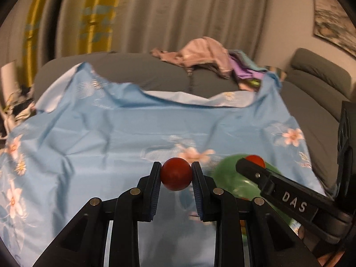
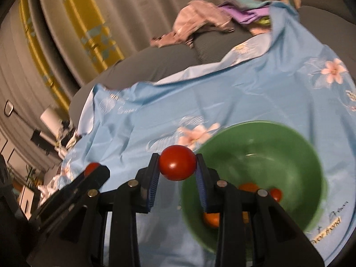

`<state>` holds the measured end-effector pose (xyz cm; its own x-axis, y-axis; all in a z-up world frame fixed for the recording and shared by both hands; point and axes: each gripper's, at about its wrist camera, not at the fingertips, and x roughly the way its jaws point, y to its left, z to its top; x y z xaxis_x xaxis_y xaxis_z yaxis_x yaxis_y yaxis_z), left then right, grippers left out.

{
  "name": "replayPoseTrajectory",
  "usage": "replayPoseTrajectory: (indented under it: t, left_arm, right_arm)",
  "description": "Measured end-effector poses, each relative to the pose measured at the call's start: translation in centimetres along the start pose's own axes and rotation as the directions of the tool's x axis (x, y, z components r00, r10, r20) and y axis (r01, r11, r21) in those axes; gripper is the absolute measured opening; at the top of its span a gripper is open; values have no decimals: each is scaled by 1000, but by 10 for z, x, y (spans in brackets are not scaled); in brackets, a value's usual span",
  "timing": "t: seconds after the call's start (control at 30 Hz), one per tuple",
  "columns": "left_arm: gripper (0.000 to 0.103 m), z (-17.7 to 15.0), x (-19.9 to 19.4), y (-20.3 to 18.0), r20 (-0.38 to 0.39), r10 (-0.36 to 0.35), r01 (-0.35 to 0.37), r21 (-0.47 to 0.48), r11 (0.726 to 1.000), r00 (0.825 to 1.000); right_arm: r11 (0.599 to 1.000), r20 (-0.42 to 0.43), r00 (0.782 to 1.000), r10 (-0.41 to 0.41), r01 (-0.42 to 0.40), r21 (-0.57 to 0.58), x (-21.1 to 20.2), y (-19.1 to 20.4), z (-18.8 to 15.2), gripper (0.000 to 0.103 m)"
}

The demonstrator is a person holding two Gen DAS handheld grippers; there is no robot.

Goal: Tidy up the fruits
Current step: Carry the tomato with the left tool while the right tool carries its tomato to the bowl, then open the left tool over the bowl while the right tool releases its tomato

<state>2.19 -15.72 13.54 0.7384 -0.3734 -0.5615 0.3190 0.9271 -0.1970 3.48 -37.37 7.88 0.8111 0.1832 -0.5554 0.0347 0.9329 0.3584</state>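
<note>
I have the left gripper (image 1: 176, 174) clamped on a red tomato (image 1: 176, 174), its jaws narrow around it, held above the blue floral sheet (image 1: 111, 133). The right gripper (image 2: 177, 166) grips a second tomato (image 2: 177, 166) the same way, beside the near rim of the green bowl (image 2: 289, 138). The bowl sits on the sheet over a grey sofa (image 1: 133, 66) and already holds several small red and orange fruits (image 2: 248, 187). Risks, in my judgement: both fruits are round and pinched only at the jaw tips, so either could squirt out; the soft sheet may let the bowl tip if nudged; the two grippers are close and could collide.
</note>
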Motion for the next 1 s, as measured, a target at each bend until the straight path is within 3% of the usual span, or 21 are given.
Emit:
replayPoseTrajectory:
  t: [0.27, 0.5, 0.77, 1.0]
  left_arm:
    - [27, -12, 16, -37, -67, -133, 136, 42, 990, 989]
    - [27, -29, 38, -64, -152, -235, 245, 48, 968, 960]
    - [27, -40, 51, -80, -200, -249, 267, 69, 961, 948]
    - [27, -42, 53, -83, -213, -225, 246, 80, 966, 951]
  right_arm:
    - [990, 35, 993, -116, 113, 85, -24, -42, -8, 32]
    - [971, -5, 984, -179, 178, 161, -22, -72, -14, 33]
    - [960, -65, 977, -204, 212, 184, -9, -88, -18, 33]
    - [953, -73, 970, -230, 240, 185, -9, -91, -19, 35]
